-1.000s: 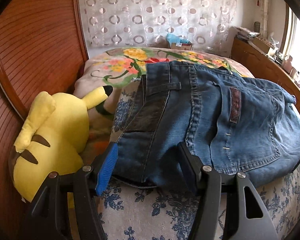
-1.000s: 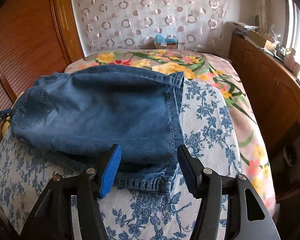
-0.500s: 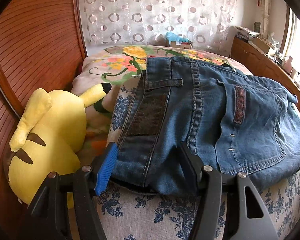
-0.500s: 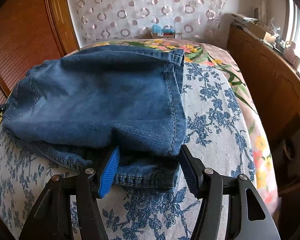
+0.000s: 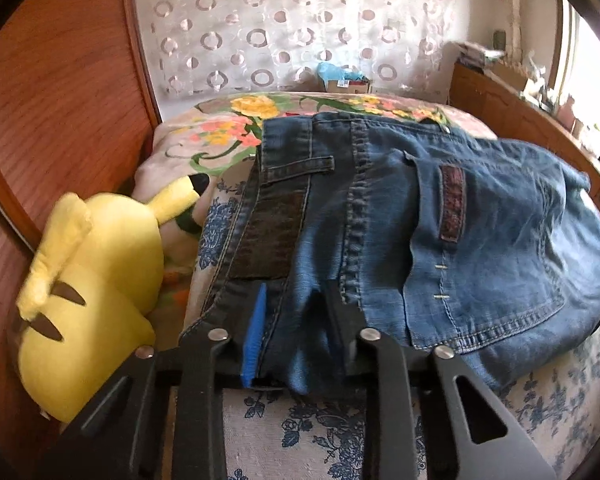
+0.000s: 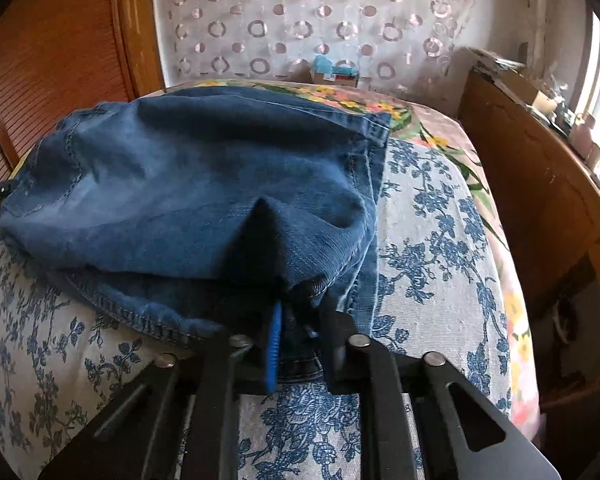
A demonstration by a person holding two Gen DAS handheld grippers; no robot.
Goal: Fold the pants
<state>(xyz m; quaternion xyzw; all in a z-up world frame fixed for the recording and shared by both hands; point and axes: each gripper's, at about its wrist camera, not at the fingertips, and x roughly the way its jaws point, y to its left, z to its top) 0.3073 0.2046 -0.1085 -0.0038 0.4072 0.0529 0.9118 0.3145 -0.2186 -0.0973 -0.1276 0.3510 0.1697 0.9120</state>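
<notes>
Folded blue denim pants (image 5: 460, 220) lie across a bed, waistband and back pocket up in the left wrist view. My left gripper (image 5: 298, 332) is at the near waistband corner; its jaws are closing with a bunched fold of denim pressed between them. In the right wrist view the leg end of the pants (image 6: 180, 184) is mounded up. My right gripper (image 6: 302, 344) is shut on the near hem, and the cloth rises in a peak just above the fingers. Its blue pad (image 6: 275, 344) shows beside the pinched denim.
A yellow plush toy (image 5: 92, 280) lies left of the pants against the wooden headboard (image 5: 60, 100). The blue-flowered cover (image 6: 432, 260) spreads right of the pants. A wooden cabinet (image 6: 532, 184) borders the bed's right side. A small box (image 5: 344, 80) sits at the far end.
Both grippers went from open around the pants' near edge to closed on the denim. The right one moved in over the hem, and the cloth bunched up at both grips.
</notes>
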